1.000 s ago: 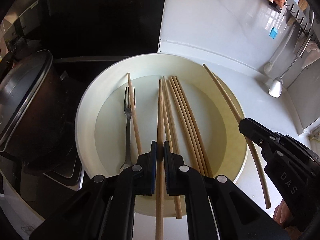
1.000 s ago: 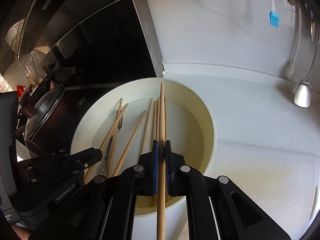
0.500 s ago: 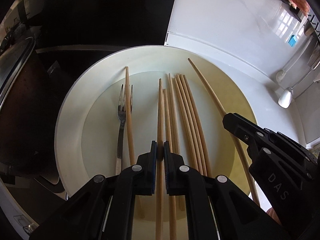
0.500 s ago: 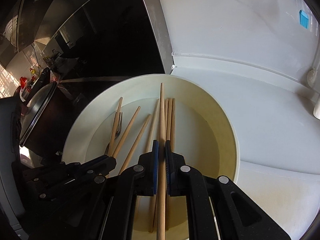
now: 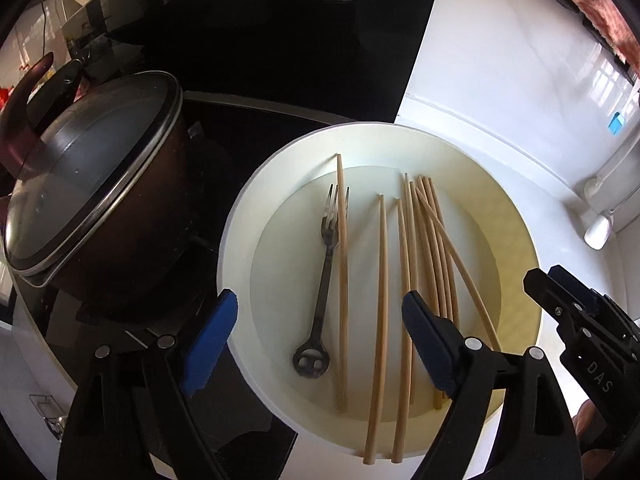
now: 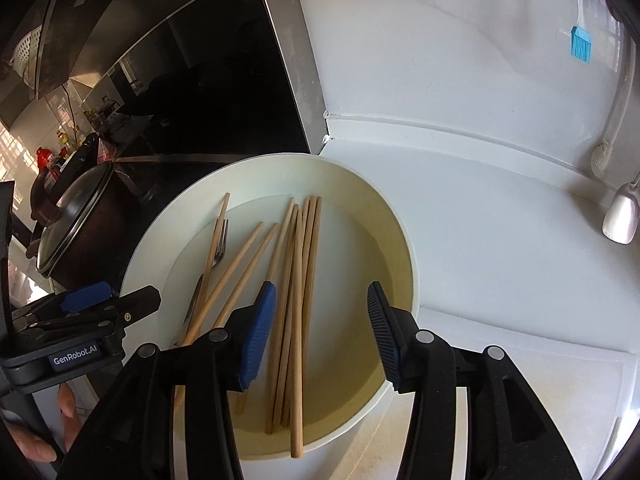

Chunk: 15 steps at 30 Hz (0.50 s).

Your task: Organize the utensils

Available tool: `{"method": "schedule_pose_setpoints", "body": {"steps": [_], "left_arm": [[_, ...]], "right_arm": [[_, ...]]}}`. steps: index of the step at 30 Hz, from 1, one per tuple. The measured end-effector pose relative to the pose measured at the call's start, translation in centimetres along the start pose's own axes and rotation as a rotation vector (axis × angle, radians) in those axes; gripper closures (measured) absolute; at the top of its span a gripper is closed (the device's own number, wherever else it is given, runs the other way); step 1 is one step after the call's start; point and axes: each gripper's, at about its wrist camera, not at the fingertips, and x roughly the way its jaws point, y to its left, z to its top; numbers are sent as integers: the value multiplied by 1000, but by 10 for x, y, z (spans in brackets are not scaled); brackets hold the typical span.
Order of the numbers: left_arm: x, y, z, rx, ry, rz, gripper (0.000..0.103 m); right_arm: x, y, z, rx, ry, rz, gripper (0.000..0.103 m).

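Observation:
A cream round bowl (image 5: 240,264) sits on the white counter and holds several wooden chopsticks (image 5: 380,280) and a metal fork (image 5: 326,264). My left gripper (image 5: 316,340) is open and empty, its blue pads above the bowl's near rim. The right gripper shows at the right edge of this view (image 5: 580,328). In the right wrist view the bowl (image 6: 404,248) holds the chopsticks (image 6: 300,280) and the fork (image 6: 218,256). My right gripper (image 6: 322,332) is open and empty above the chopsticks. The left gripper (image 6: 80,316) shows at lower left.
A dark pot with a glass lid (image 5: 92,192) stands on the black cooktop left of the bowl. A metal spoon (image 6: 620,216), a blue brush (image 6: 580,40) and other utensils hang on the white wall at right. A white board (image 6: 520,400) lies at the counter's front right.
Both grippers were shut on one chopstick each; both have opened and drawn back, and the chopsticks now lie in the bowl.

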Motion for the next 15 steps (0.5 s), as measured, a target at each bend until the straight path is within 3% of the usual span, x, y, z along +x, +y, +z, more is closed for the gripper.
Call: {"method": "schedule_pose_setpoints", "body": {"steps": [6,15], "left_arm": [[-18,5,-1,-13,-9,15,8],[-36,11,-1,-29,-12,44,7]], "right_arm": [[-12,5,-4,0,5,4,52],[-31,18,-9,-28,9,-8,47]]}}
